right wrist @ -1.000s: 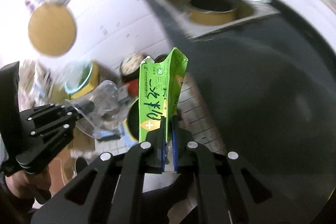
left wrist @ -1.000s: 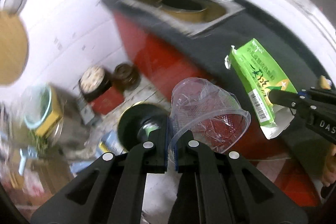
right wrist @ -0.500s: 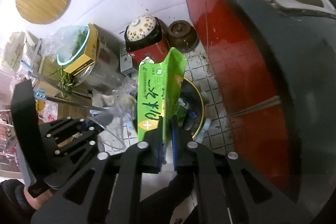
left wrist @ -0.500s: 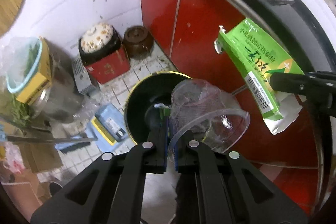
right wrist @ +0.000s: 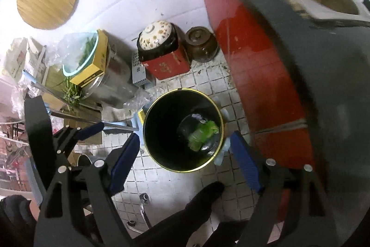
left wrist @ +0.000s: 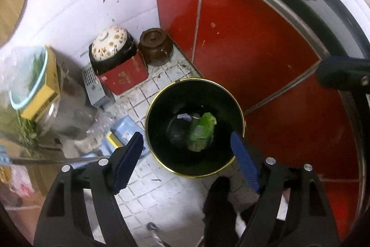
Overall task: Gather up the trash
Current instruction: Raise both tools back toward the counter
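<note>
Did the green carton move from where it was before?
Yes. The green carton dropped out of the right gripper, whose jaws are opening, down into the black bin on the floor.

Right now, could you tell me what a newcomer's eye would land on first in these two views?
Probably the black bin with a gold rim on the tiled floor, a crumpled green carton lying at its bottom. Next, the red cabinet doors beside it. Both the left hand-held gripper and the right hand-held gripper are opening, with nothing between their jaws.
</note>
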A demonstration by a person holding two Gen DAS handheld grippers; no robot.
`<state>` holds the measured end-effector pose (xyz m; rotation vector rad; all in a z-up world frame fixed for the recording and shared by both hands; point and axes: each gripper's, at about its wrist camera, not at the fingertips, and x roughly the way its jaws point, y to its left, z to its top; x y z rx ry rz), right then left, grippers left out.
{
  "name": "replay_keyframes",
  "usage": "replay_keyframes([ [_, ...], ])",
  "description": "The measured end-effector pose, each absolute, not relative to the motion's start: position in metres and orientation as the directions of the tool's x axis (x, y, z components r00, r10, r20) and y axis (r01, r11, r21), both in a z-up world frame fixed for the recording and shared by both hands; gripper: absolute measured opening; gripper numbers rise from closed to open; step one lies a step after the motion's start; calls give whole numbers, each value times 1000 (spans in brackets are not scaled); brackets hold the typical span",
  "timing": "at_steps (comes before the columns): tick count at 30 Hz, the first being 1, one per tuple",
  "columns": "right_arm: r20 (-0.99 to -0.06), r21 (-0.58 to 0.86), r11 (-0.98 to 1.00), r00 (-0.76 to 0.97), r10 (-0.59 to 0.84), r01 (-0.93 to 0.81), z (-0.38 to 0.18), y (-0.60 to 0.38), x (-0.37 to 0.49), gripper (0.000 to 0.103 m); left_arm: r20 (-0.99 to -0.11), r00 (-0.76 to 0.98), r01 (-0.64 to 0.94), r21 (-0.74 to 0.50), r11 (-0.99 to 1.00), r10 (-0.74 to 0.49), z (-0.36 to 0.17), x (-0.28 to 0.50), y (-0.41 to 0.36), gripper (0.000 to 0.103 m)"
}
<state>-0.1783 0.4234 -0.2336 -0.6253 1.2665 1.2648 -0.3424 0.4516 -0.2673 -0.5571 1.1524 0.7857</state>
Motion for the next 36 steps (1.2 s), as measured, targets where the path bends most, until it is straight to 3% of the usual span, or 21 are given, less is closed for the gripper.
replay_keyframes([
  [3, -910, 277, 304, -148, 387, -911, -198, 391, -163, 78, -942, 200, -771, 18, 637, 269, -243, -334, 440, 82],
  [7, -888, 246, 377, -53, 456, -893, -145, 332, -133, 88, -921, 240, -708, 50, 704, 307, -194, -304, 410, 94],
  [12, -851, 191, 556, 145, 505, -809, -76, 227, -79, 89, -894, 343, -556, 52, 829, 287, -139, -233, 351, 95],
  [17, -819, 114, 781, 387, 423, -613, -28, 91, -33, 90, -861, 487, -298, -10, 955, 143, -94, -142, 260, 95],
  [26, -789, 54, 976, 590, 170, -210, -2, -135, -10, 90, -815, 574, 113, -19, 993, -81, -56, -38, 90, 95],
  [36, -797, 91, 995, 596, 96, -39, -12, -235, -28, 90, -828, 545, 264, 22, 964, -130, -58, 0, 2, 95],
])
